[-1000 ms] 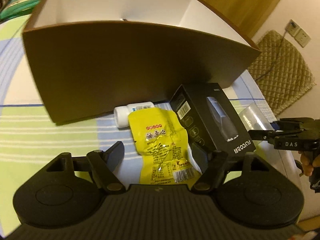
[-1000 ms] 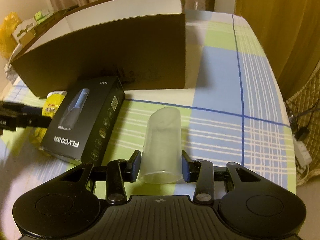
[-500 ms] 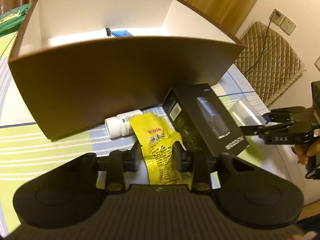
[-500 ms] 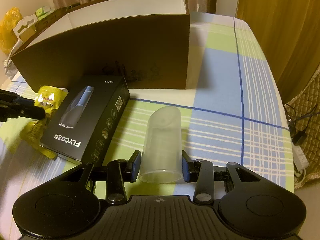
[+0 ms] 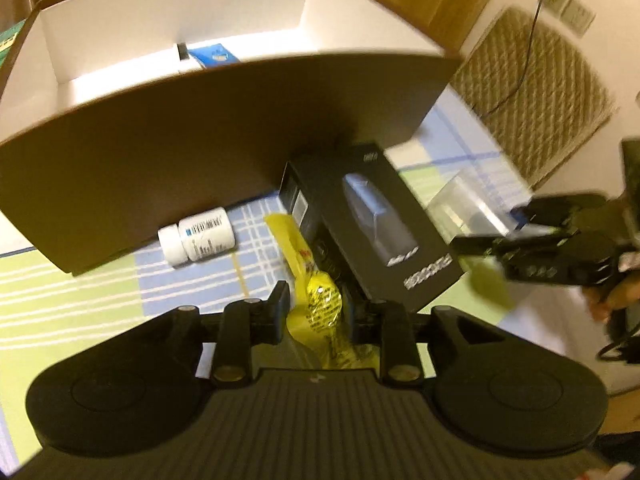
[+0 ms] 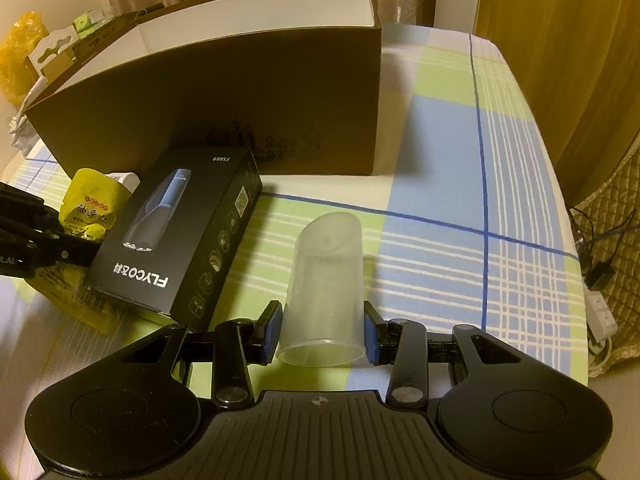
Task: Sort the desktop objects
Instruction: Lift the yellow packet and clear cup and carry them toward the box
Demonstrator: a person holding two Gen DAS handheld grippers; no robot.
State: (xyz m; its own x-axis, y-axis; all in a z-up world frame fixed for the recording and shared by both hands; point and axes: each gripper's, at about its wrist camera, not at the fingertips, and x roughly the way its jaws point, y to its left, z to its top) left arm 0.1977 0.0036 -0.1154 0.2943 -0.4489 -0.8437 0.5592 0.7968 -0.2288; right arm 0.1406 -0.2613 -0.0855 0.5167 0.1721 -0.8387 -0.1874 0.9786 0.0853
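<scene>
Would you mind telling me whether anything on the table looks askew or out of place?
Yes: the black rectangular carton sits tilted, one edge propped on the crumpled yellow snack packet instead of lying flat. The white pill bottle also lies on its side beside the brown cardboard box.

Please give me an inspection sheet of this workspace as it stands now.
Surface: checked tablecloth.
Job's things: yellow packet; clear cup lying down; black box; white bottle lying beside brown carton.
Clutter: blue item inside carton.
Grippers: left gripper closing, packet pinched between pads; right gripper shut on cup.
Cables: power strip, wires beside table.
Surroundings: curtain, quilted mat.
</scene>
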